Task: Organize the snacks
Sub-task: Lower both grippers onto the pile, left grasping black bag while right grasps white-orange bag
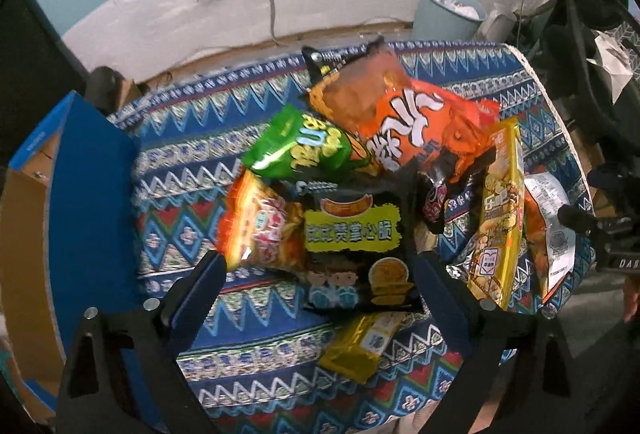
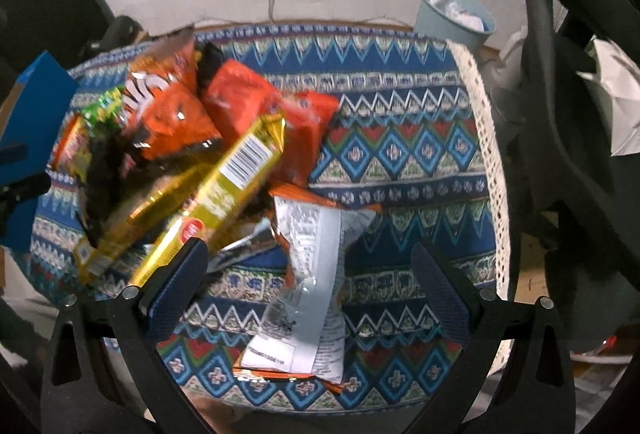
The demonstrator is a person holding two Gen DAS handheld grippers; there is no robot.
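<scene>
Right now, through the left wrist camera, I see my left gripper (image 1: pixel 316 274) hanging over the snack pile with its fingers spread wide and nothing between them. A black snack bag with a yellow-green label (image 1: pixel 358 246) lies flat just ahead, between the fingertips. An orange-red packet (image 1: pixel 262 224) touches its left edge, a green bag (image 1: pixel 302 148) sits behind it, and a big orange chip bag (image 1: pixel 404 122) leans over the far side of the heap. A long yellow pack (image 1: pixel 500 210) stands on edge to the right, and a small gold packet (image 1: pixel 362 344) lies nearest me. Everything rests on the patterned tablecloth (image 1: pixel 192 162); a blue cardboard box (image 1: pixel 84 202) stands open at the left.

Through the right wrist camera, my right gripper (image 2: pixel 310 270) is also spread wide and holds nothing. A silver-backed packet (image 2: pixel 312 274) lies face down between the fingers. The long yellow pack (image 2: pixel 224 194) slants beside the left finger, with the big orange chip bag (image 2: pixel 168 106) behind it.
</scene>
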